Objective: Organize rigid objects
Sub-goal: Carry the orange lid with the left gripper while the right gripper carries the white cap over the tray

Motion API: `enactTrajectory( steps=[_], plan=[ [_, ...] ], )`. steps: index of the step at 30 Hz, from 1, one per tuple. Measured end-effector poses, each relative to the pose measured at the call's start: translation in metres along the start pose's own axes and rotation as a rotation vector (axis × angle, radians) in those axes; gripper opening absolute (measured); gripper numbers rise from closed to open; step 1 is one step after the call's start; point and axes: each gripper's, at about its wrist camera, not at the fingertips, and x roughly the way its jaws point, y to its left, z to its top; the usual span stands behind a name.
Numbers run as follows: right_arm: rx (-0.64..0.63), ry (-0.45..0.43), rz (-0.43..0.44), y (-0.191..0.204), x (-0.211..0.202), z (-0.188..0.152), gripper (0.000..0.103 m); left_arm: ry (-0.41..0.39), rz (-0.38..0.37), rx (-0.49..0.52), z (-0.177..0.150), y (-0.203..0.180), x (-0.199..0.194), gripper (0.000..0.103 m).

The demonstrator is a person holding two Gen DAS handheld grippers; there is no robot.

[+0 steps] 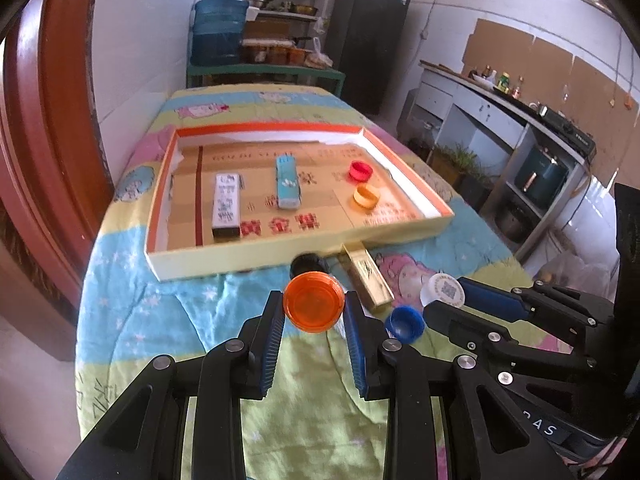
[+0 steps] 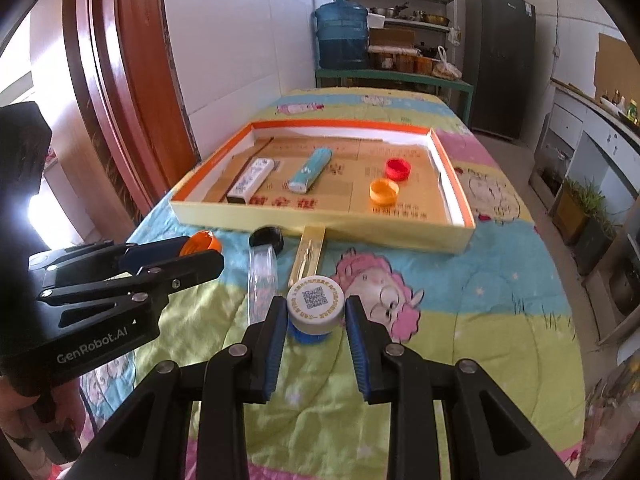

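Observation:
My left gripper (image 1: 314,308) is shut on a translucent orange lid (image 1: 314,302) and holds it above the quilt, just in front of the shallow cardboard tray (image 1: 248,258). My right gripper (image 2: 316,312) is shut on a white cap with a QR code (image 2: 316,303), with a blue cap (image 2: 310,336) on the quilt beneath it. The tray (image 2: 320,226) holds a white box (image 1: 227,204), a teal box (image 1: 287,182), a red cap (image 1: 360,171) and an orange cap (image 1: 367,196). A gold bar-shaped box (image 1: 368,276) and a clear tube with a black cap (image 2: 262,272) lie on the quilt.
The table is covered by a cartoon quilt (image 2: 460,340). A wooden door frame (image 1: 48,120) stands at the left. A water jug (image 1: 218,28), shelves and a dark fridge (image 1: 368,40) are behind the table; a counter (image 1: 520,120) runs along the right.

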Motion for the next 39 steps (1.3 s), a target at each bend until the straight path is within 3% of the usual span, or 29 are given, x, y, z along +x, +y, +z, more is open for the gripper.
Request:
enactTrajectory(
  steps=[26,39],
  plan=[
    [-0.045,-0.096,-0.005,-0.004,0.011,0.073,0.03,-0.148,0.107,0.039,0.081,0.002,-0.02,0.03],
    [-0.046,-0.1,-0.006,-0.019,0.031,0.104,0.03,-0.156,0.127,0.06,0.119,0.006,0.0,0.03]
  ],
)
